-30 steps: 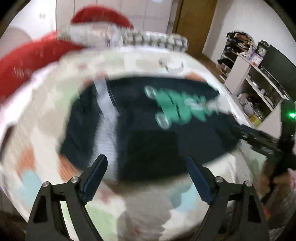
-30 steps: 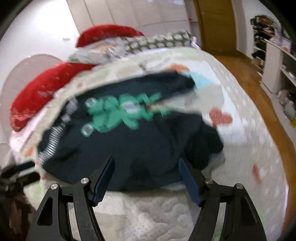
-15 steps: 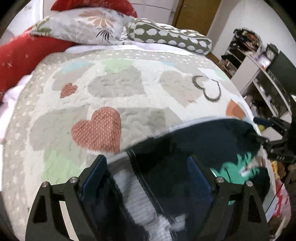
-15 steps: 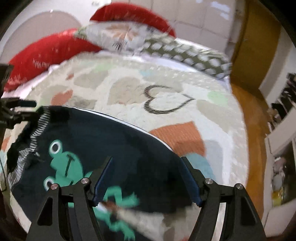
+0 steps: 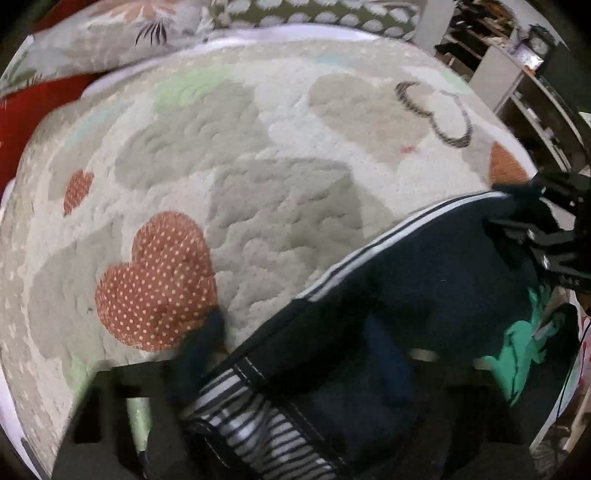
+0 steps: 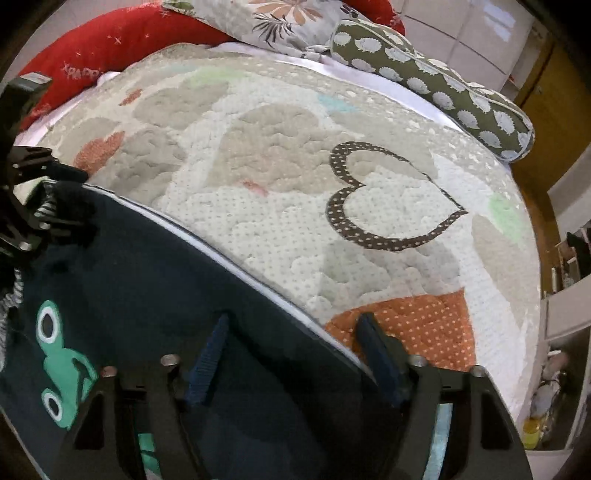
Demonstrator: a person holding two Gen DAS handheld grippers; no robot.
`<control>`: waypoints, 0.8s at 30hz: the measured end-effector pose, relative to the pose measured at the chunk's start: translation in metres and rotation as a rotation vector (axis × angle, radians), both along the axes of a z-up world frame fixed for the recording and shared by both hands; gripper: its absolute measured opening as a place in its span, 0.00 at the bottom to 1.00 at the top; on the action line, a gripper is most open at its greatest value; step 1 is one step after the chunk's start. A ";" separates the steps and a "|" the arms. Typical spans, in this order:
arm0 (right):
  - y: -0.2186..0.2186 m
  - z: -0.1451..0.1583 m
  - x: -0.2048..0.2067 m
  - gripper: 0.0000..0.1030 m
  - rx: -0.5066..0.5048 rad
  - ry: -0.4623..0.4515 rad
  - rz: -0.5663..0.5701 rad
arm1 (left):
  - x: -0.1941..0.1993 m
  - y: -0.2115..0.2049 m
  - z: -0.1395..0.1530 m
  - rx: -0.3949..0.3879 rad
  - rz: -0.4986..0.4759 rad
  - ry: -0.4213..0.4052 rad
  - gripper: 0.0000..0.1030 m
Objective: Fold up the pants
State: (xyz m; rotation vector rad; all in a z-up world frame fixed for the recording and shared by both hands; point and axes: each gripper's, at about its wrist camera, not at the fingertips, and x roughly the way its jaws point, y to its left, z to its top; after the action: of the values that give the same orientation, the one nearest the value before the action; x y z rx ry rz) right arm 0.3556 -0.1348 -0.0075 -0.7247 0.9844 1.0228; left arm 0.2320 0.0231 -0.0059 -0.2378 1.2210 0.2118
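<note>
Right gripper [image 6: 291, 354] stood with its blue-padded fingers [image 6: 208, 356] set wide apart, the dark navy pants [image 6: 155, 295] lying between and beneath them; whether either pad touched the cloth could not be told. Left gripper [image 5: 295, 373] was badly blurred in its own view, its fingers showing only as dark shapes low in the frame, so its opening could not be determined; seen from the right wrist camera at the far left, it sat at the striped waistband [image 5: 255, 417] end of the pants, but its grip there was hidden. From the left wrist camera the right gripper appeared at the far right edge, at the opposite end of the garment. The pants lay on the heart-patterned quilt [image 6: 288, 229] directly ahead of both tools, a white side stripe [image 5: 388, 243] running along the far edge. A green frog print [image 6: 59, 369] showed on the cloth to the left of the right gripper, partly cut off by the frame. Beyond the quilt lay a red cushion [image 6: 110, 44] bearing pale lettering, partly legible as "XPAPP", the remainder hidden. A spotted bolster [image 6: 436, 88] and a floral pillow [image 6: 280, 18] lay further off. Shelving [image 5: 517, 81] at the right was too blurred to itemise.
</note>
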 end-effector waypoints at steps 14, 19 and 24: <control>-0.024 0.052 -0.032 0.05 0.116 -0.017 -0.052 | -0.047 -0.044 0.071 0.114 0.038 -0.152 0.07; -0.050 0.076 -0.068 0.05 0.138 -0.081 -0.032 | -0.097 -0.071 0.095 0.120 0.054 -0.228 0.07; -0.089 0.087 -0.118 0.05 0.172 -0.101 -0.004 | -0.146 -0.098 0.104 0.118 0.087 -0.298 0.07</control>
State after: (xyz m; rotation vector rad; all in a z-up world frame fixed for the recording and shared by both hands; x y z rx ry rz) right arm 0.2373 -0.2242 0.0790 -0.6256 0.7999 1.0433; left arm 0.0858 -0.0747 0.0980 -0.2111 0.9000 0.3116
